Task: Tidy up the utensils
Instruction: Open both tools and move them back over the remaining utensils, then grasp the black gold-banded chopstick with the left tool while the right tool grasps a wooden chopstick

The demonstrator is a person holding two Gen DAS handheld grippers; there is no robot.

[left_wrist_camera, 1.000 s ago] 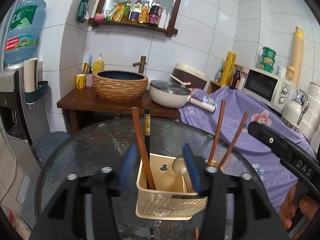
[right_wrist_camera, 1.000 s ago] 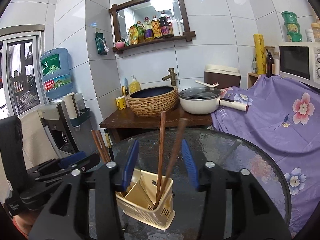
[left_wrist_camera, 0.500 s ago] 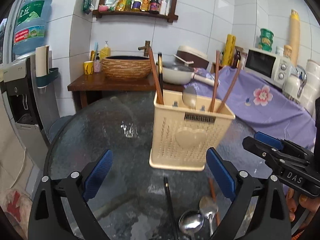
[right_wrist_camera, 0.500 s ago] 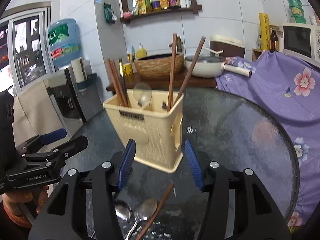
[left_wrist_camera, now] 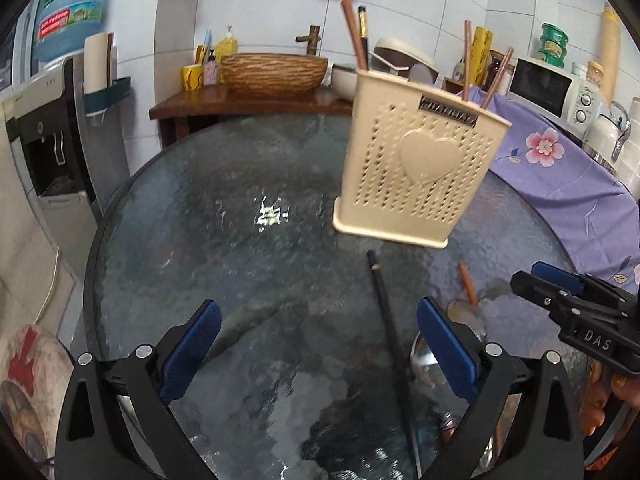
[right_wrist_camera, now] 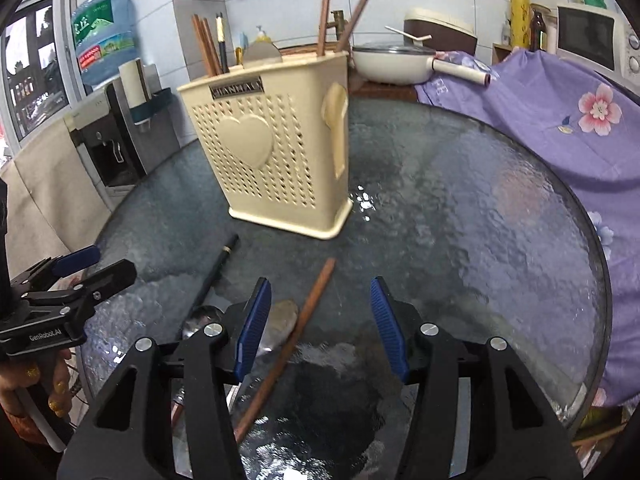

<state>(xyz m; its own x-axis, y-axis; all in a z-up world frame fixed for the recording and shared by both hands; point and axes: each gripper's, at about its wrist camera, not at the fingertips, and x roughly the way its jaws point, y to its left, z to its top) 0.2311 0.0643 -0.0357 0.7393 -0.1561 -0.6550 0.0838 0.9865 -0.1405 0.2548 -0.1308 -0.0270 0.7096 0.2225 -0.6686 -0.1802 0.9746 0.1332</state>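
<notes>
Now both grippers have come down low over the glass table [left_wrist_camera: 168,248], where a second ago they looked into the holder from above. The left gripper [left_wrist_camera: 318,350] has just been opening, and its blue pads stand wide apart with nothing pressed between them; only the black chopstick [left_wrist_camera: 386,320] lies on the glass between the jaws, toward the right pad, running to 12 o'clock. Just past that pad, at 2 o'clock, there are the spoons [left_wrist_camera: 464,316] and the tip of a brown chopstick [left_wrist_camera: 467,284]. The right gripper [right_wrist_camera: 322,330] is about half open and holds nothing; its jaws have opened a little more within the last second. The brown chopstick [right_wrist_camera: 296,332] lies slanted between its pads, nearer to the left one, and one spoon bowl touches it at 10 o'clock. Further away, at 12 o'clock in both views, the cream utensil holder [right_wrist_camera: 276,152] stands upright on the table, with several chopsticks and a spoon already inside. I judge that the sorting is partly done and the hands are lowered for the next pick: the black chopstick for the left gripper, the brown one for the right. The loose pieces lie close together, so closing on one could push its neighbour.
</notes>
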